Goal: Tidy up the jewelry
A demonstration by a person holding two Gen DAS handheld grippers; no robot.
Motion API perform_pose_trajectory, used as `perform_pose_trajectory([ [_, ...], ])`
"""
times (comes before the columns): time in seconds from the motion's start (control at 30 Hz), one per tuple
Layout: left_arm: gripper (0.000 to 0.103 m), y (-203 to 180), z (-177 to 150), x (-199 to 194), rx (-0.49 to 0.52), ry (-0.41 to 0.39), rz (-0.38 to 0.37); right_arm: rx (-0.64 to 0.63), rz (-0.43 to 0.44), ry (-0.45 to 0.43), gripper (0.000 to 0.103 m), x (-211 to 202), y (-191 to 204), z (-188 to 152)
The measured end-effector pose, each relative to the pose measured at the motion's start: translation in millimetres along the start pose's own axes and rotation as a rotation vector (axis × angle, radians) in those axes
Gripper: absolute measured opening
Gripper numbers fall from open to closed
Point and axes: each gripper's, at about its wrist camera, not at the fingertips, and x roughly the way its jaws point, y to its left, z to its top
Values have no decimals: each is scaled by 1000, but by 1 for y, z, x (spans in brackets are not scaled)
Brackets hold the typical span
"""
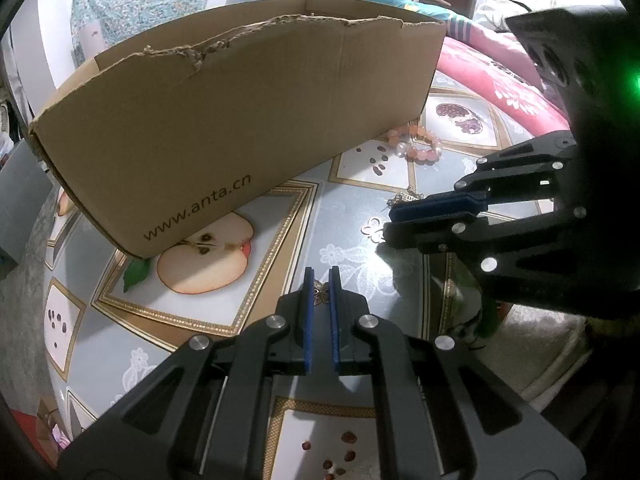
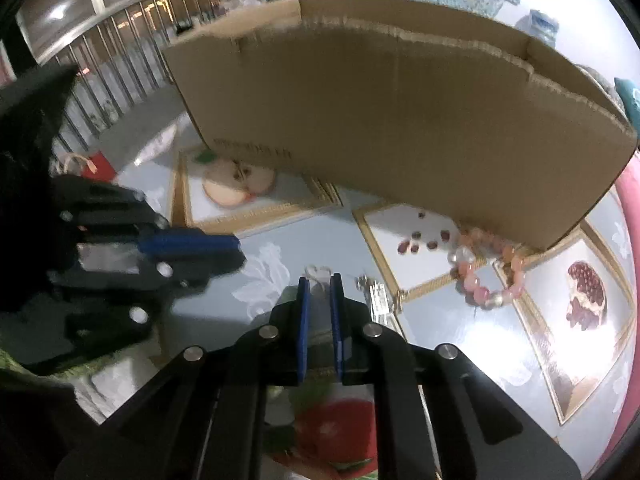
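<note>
My left gripper is shut on a small bronze filigree ornament, low over the fruit-print tablecloth. To its right, my right gripper points left, its jaws nearly together on a silver butterfly-shaped piece. In the right wrist view that silver piece sits between the fingertips of my right gripper, and my left gripper reaches in from the left. A pink and orange bead bracelet lies against the box. A thin gold chain lies beside the right gripper.
A large open cardboard box with a torn top edge stands right behind both grippers. A pink quilt lies at the right. A metal railing runs at the back left.
</note>
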Motion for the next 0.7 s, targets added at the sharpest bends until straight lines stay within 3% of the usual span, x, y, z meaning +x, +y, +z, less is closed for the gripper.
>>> perform_pose_trajectory([
  [0.3,6,0,0,1,0,0,0,-30,-7,22,11,2,3,4],
  [0.4,6,0,0,1,1,0,0,-40,9,33,5,4,5,6],
  [0.7,6,0,0,0,1,0,1,-36,27,30,2,6,6,7],
])
